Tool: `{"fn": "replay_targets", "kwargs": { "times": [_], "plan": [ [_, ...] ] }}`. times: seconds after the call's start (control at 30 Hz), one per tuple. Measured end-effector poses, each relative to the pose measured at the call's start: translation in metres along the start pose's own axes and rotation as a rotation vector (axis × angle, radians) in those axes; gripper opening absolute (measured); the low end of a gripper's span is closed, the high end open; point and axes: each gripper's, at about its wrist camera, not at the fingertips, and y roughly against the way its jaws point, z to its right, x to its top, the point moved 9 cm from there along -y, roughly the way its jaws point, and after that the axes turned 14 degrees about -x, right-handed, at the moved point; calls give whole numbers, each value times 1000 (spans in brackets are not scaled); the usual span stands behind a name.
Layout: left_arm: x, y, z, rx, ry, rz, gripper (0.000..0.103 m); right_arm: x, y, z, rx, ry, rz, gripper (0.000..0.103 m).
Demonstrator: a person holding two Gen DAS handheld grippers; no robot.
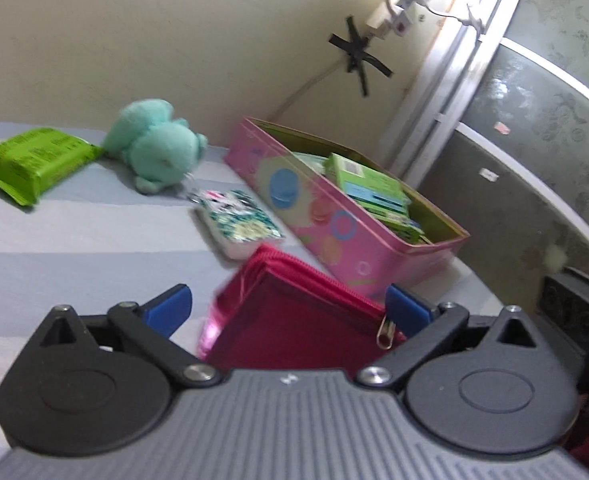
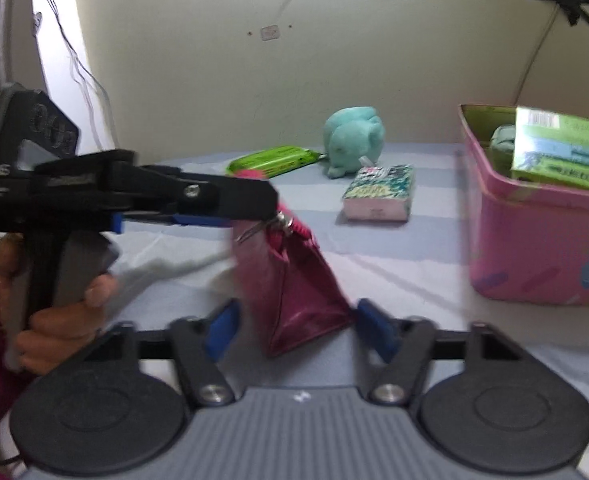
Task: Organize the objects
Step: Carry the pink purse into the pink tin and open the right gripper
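Observation:
A magenta zip pouch [image 1: 294, 312] lies between the blue pads of my left gripper [image 1: 288, 306], whose jaws stand wide apart. In the right wrist view the left gripper [image 2: 230, 204] reaches in from the left over the top of the pouch [image 2: 294, 276], near its zip pull with a paper clip. My right gripper [image 2: 298, 328] is open, with the pouch's lower corner between its pads. A pink tin box [image 1: 334, 216] holding green packs stands to the right; it also shows in the right wrist view [image 2: 534, 248].
On the striped blue-white cloth [image 1: 74, 240] lie a teal plush toy [image 1: 154, 144], a green packet [image 1: 30, 164] and a small patterned tissue pack [image 1: 238, 220]. The wall with taped cables is behind. A dark box [image 1: 574, 304] sits at the right.

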Motion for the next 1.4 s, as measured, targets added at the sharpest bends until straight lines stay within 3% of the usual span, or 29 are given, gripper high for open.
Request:
{"fn": "replay_targets", "kwargs": {
  "times": [0.1, 0.3, 0.5, 0.57, 0.77, 0.83, 0.87, 1.1, 1.4],
  "plan": [
    [2, 2, 20, 5, -53, 3, 98, 1, 5, 4, -5, -7, 26, 56],
    [34, -19, 65, -22, -140, 46, 97, 20, 38, 26, -104, 52, 159, 56],
    [62, -81, 107, -67, -223, 3, 99, 49, 60, 89, -230, 97, 234, 56],
    [65, -103, 113, -44, -246, -7, 99, 58, 62, 110, -261, 102, 236, 56],
    [81, -160, 119, -50, -181, -47, 100, 66, 54, 165, -332, 111, 231, 56],
    [80, -180, 123, -45, -182, -75, 100, 67, 54, 183, -363, 113, 231, 50],
    [78, -191, 124, -41, -184, -92, 100, 68, 53, 192, -375, 102, 229, 44],
    [61, -240, 118, 27, -122, -179, 100, 63, 53, 263, -521, -98, 189, 50],
    [64, -203, 118, 67, -83, -139, 100, 48, 88, 270, -480, -301, 251, 61]
  ]
}}
